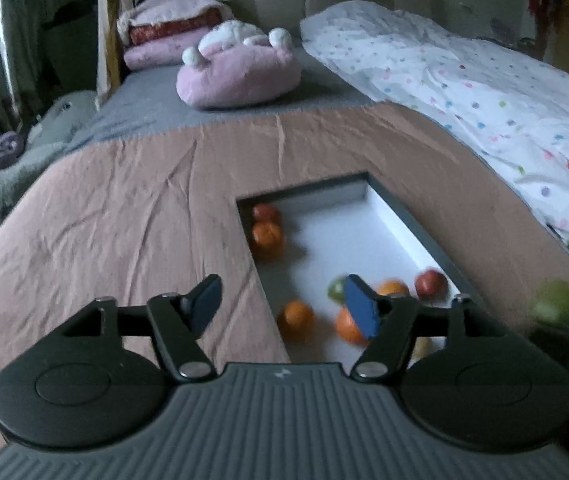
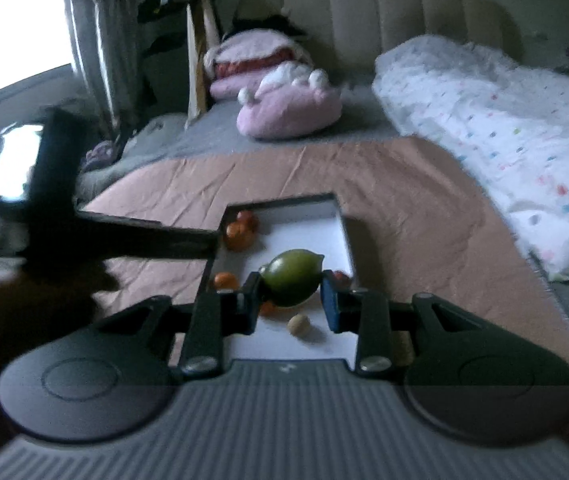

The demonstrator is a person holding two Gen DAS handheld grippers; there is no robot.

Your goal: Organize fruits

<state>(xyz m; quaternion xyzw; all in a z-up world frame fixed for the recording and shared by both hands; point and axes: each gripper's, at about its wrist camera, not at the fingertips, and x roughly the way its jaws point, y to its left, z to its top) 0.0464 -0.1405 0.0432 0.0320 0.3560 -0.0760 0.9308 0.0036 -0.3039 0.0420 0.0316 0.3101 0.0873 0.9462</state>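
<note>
A shallow box (image 1: 398, 222) with a white inside lies on the salmon sheet (image 1: 124, 208). Several oranges, one of them (image 1: 267, 237) at the far left corner, and two red apples (image 1: 430, 283) lie loose in it. My left gripper (image 1: 284, 304) hangs open over the box's near left edge, and its pads press on nothing. In the right wrist view my right gripper (image 2: 292, 294) is shut on a green lemon-shaped fruit (image 2: 292, 280), held above the box (image 2: 284, 216). A small beige fruit (image 2: 298, 324) lies below it. That green fruit (image 1: 554, 302) shows blurred at the right edge of the left wrist view.
A pink plush cushion (image 1: 240, 72) and folded pink blankets (image 1: 164, 32) sit near the headboard. A white dotted duvet (image 1: 464, 92) runs along the right of the bed. The left gripper's dark body (image 2: 52, 184) and a hand (image 2: 4, 312) fill the left of the right wrist view.
</note>
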